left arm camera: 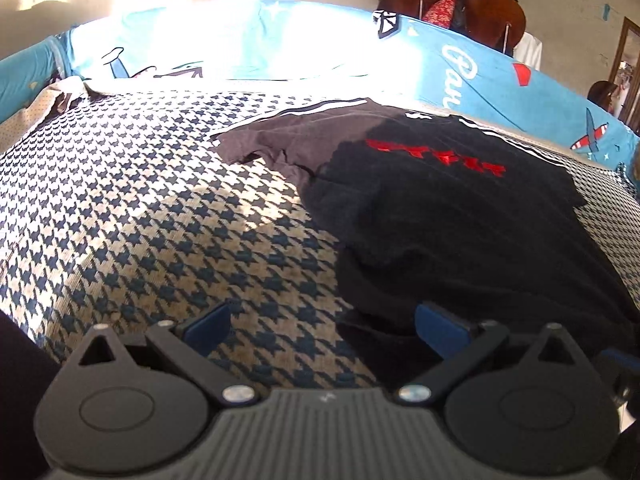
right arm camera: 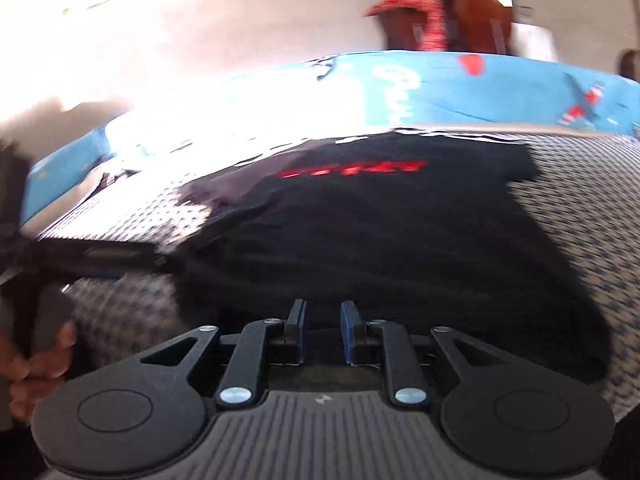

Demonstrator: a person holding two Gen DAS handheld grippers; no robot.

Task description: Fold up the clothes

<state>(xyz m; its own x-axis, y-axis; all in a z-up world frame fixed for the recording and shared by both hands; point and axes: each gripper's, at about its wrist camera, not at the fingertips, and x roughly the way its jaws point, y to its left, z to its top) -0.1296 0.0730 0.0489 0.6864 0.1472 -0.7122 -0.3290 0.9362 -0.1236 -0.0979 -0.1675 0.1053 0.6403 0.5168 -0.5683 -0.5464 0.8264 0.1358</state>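
Clearly lying flat on the houndstooth bedcover: a black T-shirt with red lettering, looking soft, light and limp, probably best pinched at a hem or sleeve edge. Hovering wide open at its near edge, left gripper, holding nothing. Hanging over the shirt, right gripper, nearly closed, narrowly gapped, seemingly empty.

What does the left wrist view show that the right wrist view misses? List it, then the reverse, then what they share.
Left wrist only: sharp houndstooth cover, the left gripper with jaws wide open, and the shirt's crumpled sunlit edge.
Right wrist only: the right gripper with jaws narrowly parted, and a hand at the left edge.
Both: black T-shirt with red print, blue sheet, brown chair.
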